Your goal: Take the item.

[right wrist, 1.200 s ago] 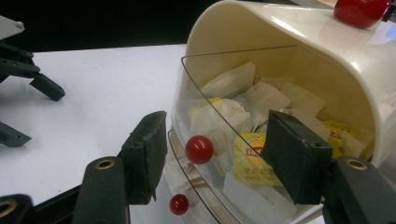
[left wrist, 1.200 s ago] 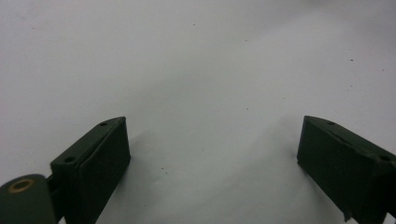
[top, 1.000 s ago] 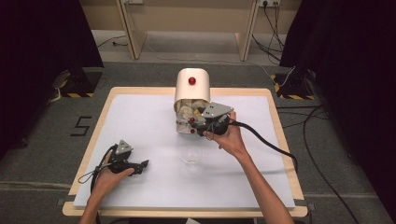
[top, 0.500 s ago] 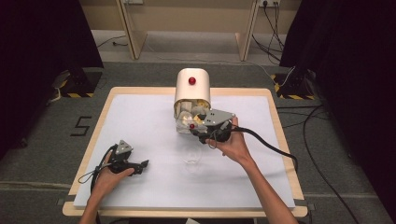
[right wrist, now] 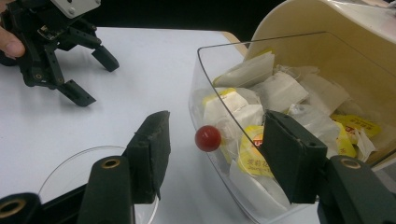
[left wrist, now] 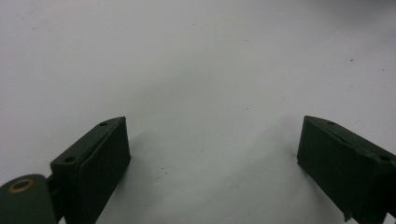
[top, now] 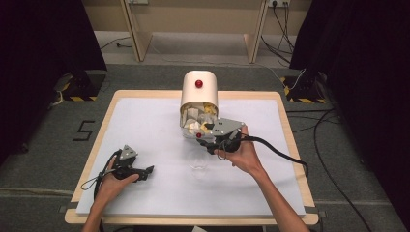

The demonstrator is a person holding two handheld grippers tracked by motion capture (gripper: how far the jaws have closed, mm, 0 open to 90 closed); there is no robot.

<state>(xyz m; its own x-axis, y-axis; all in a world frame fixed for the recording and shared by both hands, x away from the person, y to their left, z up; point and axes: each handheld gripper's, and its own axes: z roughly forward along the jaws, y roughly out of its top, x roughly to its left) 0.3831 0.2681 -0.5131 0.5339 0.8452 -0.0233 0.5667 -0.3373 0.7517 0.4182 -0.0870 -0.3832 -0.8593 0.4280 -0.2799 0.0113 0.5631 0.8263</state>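
While the left gripper [top: 145,171] rests on the worktop [top: 145,121], jaws apart and empty, the right gripper [right wrist: 215,154] hovers with jaws apart around the red knob [right wrist: 208,137] of the teabag container [top: 198,104]'s clear drawer [right wrist: 224,84].

White table [top: 145,121] with a wooden rim sits on grey carpet [top: 43,159] bearing a taped "5" mark [top: 85,130], black curtains [top: 43,34] at both sides, wooden frame legs [top: 135,29] behind, loose cables [top: 333,145] right.
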